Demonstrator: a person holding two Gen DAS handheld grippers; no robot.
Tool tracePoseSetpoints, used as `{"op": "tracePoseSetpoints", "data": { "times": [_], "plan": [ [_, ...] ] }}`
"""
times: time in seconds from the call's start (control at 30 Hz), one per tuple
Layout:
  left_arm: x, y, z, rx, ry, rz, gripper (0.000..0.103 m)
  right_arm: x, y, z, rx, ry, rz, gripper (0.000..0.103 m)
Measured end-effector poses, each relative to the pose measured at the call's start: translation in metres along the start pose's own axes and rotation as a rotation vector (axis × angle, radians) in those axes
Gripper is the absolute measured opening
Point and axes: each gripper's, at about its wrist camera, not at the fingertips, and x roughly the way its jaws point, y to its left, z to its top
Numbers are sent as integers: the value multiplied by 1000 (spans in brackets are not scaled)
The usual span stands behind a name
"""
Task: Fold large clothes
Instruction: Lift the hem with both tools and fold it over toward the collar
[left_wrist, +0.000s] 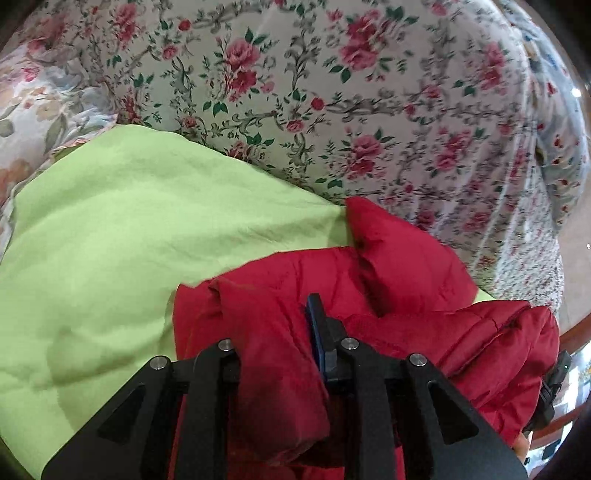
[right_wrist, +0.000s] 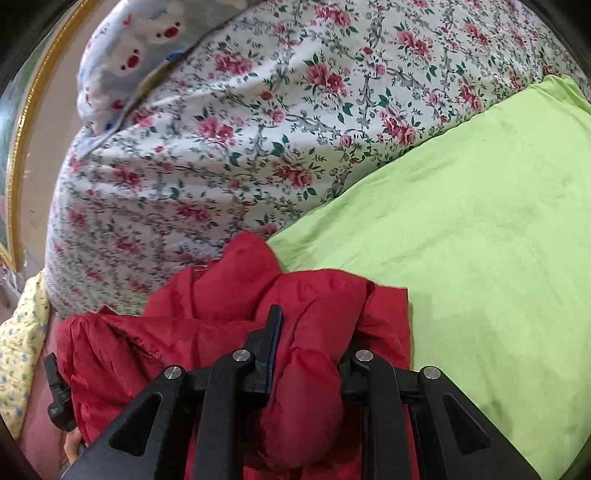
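Over one green sheet (left_wrist: 129, 221), two grippers' jaws each pinch one red jacket (left_wrist: 406, 266).

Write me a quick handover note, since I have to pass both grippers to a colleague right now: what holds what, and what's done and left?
Left gripper: shut on a bunched fold of the red puffer jacket.
Right gripper: shut on another fold of the same jacket.
The jacket hangs crumpled between both, over the green sheet on the floral bedspread.
Done: the jacket is gripped at two points.
Left: spread it flat on the sheet and fold it; no neat fold shows yet.
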Motion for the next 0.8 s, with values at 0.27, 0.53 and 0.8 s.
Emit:
{"op": "tracePoseSetpoints", "data": {
  "times": [0.27,0.53,0.8],
  "plan": [
    [27,1,12,-14,24,43,22,45,-2,0,-46,30,-91,20],
    [-12,1,2,-1,-25,5,47,62,-1,11,-49,40,-122,20],
    [-81,-11,-45,71,-97,-86,57,71,5,15,-63,43,-153,20]
  ]
}}
